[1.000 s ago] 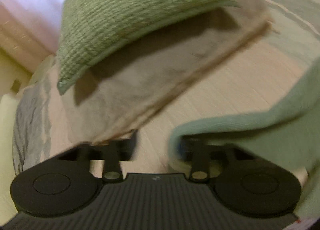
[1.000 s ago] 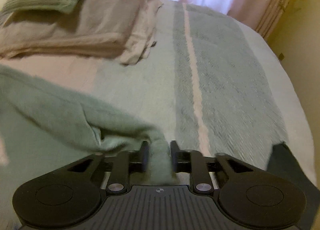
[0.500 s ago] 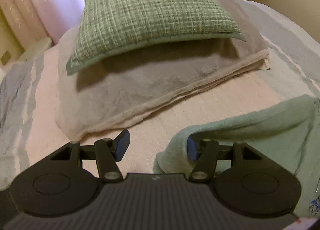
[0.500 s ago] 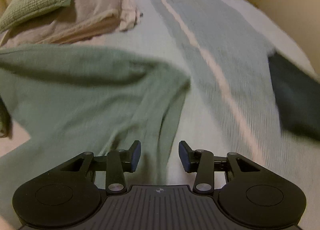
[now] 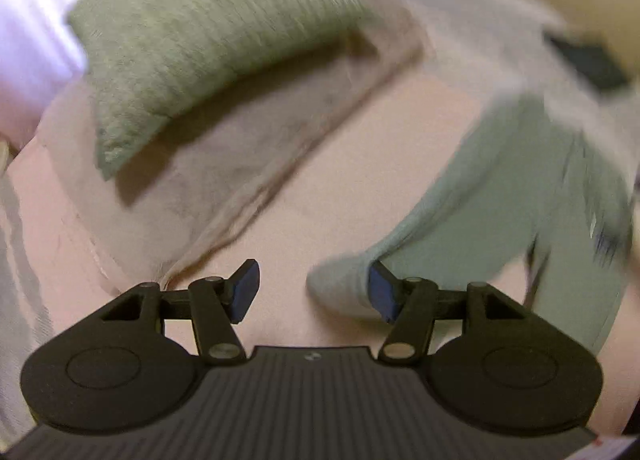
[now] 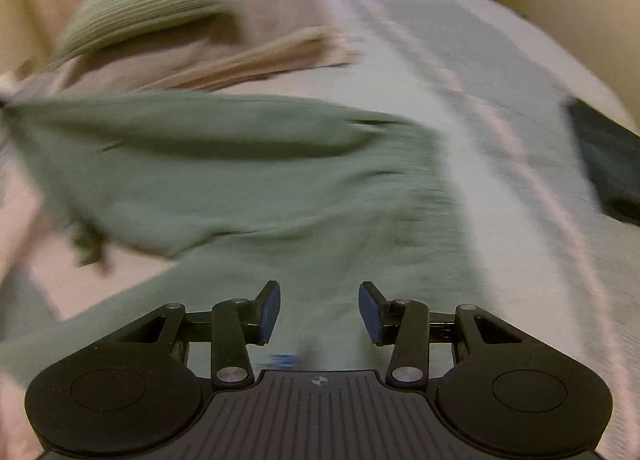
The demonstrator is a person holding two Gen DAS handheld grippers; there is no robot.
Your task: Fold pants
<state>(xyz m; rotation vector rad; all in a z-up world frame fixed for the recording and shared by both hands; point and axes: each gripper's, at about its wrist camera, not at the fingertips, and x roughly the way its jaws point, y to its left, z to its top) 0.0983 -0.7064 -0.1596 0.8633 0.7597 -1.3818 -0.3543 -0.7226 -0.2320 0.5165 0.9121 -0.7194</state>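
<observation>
Bare pink bedspread (image 5: 360, 180) lies open ahead of the left gripper (image 5: 314, 292), between the folded beige blanket (image 5: 248, 148) and the green pants (image 5: 500, 196). Green pillow (image 5: 208, 36) tops the blanket, blocking the far left. Right side: striped cover (image 6: 500, 132) is free up to a dark item (image 6: 612, 164) at the edge.

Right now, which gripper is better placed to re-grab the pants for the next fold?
Probably left. The left gripper is open, with the pants end bunched against its right finger. The right gripper is open over flat cloth, with no edge between its fingers.
</observation>
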